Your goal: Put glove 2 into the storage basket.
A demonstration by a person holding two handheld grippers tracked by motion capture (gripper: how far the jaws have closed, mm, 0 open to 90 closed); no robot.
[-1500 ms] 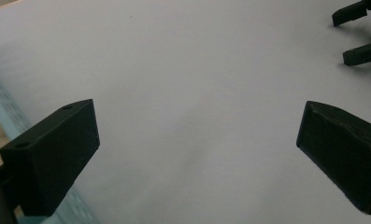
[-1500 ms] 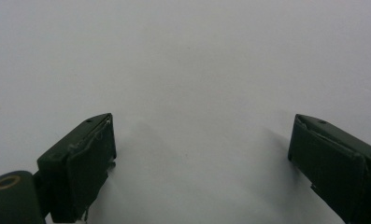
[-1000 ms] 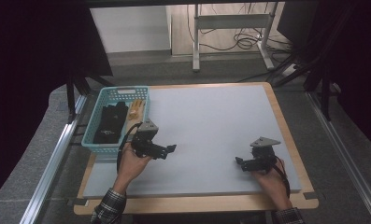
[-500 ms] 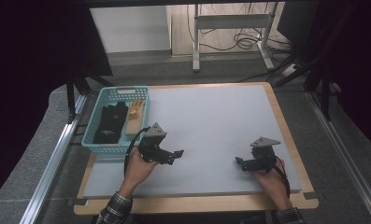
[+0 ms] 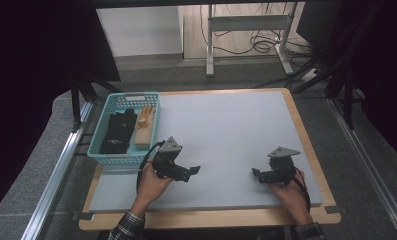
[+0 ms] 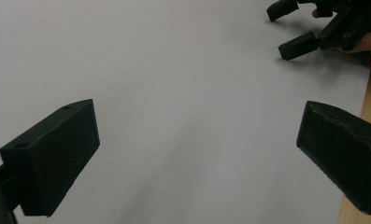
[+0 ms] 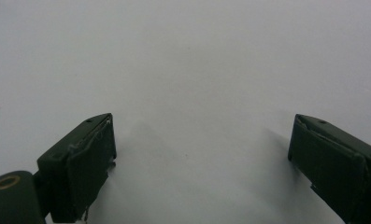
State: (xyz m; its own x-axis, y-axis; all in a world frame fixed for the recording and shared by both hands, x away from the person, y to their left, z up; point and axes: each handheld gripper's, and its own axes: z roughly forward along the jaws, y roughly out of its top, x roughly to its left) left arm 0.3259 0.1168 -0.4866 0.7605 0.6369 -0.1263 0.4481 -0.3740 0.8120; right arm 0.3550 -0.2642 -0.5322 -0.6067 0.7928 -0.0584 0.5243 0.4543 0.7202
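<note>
On the near half of the grey mat I've got both tools hovering with nothing in them. Left gripper has its jaws spread wide and empty; left gripper view confirms bare mat between them, with the right gripper off at the top right. Right gripper is also spread wide, nothing between its jaws in the right gripper view, just mat.

Nearest things to work with sit in the teal basket at the mat's left edge, just beyond and left of the left gripper. 2 items inside: a black glove lying flat along the left side, and a tan wooden hand model lying along the right side, fingers pointing away from me. They lie side by side; can't tell if they touch.

Handling guess: glove looks soft and limp, light, will droop and fold when lifted. I'd pinch it at the cuff or mid-palm, taking a good bunch of fabric so it doesn't slip out. Wooden hand looks rigid and light, smooth surface so maybe a bit slippery; fingers look thin, possibly jointed, so I'd avoid them and clamp across the block-like wrist end nearest me. Basket wall is close on that side, so I'd come in from above.
</note>
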